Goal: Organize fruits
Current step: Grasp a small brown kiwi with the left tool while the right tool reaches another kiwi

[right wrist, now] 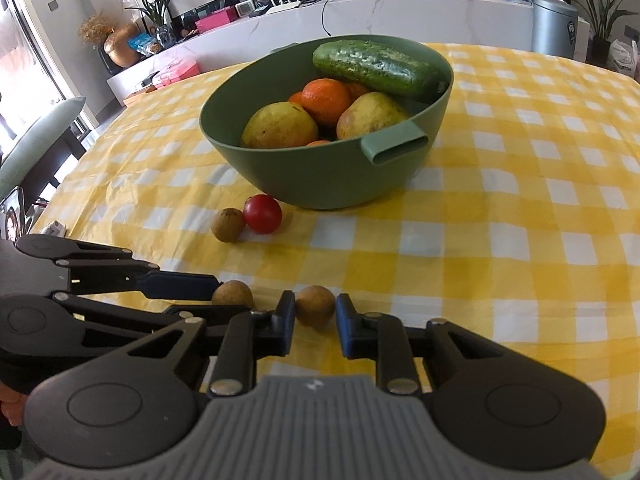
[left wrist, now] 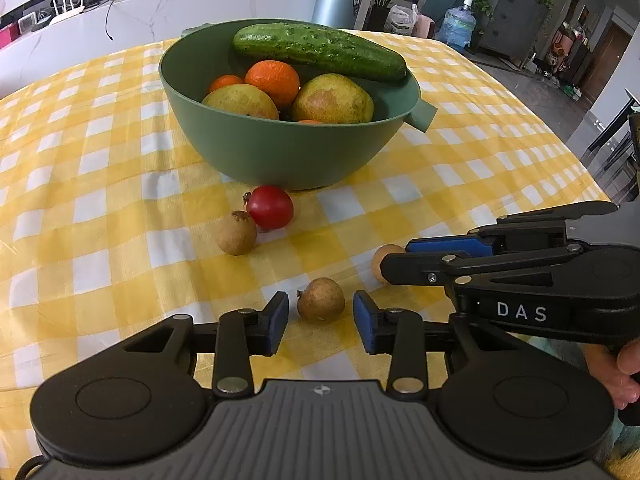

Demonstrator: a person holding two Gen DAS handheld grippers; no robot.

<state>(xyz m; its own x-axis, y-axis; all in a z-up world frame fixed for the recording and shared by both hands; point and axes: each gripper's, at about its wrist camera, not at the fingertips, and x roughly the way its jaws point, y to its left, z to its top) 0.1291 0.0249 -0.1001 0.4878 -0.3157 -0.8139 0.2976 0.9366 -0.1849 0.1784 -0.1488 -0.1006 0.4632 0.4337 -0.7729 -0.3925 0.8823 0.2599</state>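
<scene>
Yellow-and-white checked cloth (left wrist: pixel 120 184) covers the table where I work, with a white marble counter behind it and a grey bin and potted plants further back. On the cloth stands a green bowl (left wrist: pixel 280 152) with a handle on its side. Two yellowish pears (left wrist: pixel 332 98) lie in it with oranges (left wrist: pixel 273 80) between and behind them, and a cucumber (left wrist: pixel 320 51) rests across the top against the far rim.

Just in front of the bowl sits a red tomato (left wrist: pixel 270 207), touching a small brown fruit (left wrist: pixel 236 233) on its near left.

My left claw (left wrist: pixel 321 320) is spread wide, low over the cloth, with a second brown fruit (left wrist: pixel 321 300) lying between its blue pads (left wrist: pixel 278 322). Neither pad touches it; there is a clear gap on both sides.

My right claw (right wrist: pixel 316 322) is spread too, but less so, and a third brown fruit (right wrist: pixel 315 306) sits between its fingertips. The left pad (right wrist: pixel 287 320) seems to be right against the fruit, while the right one stands just apart from it; I cannot tell whether there is real contact. Seen from the left wrist, this claw reaches in from the right with its fingers level above the cloth, and the fruit peeks out at their tips. The two claws lie near each other, side by side.
</scene>
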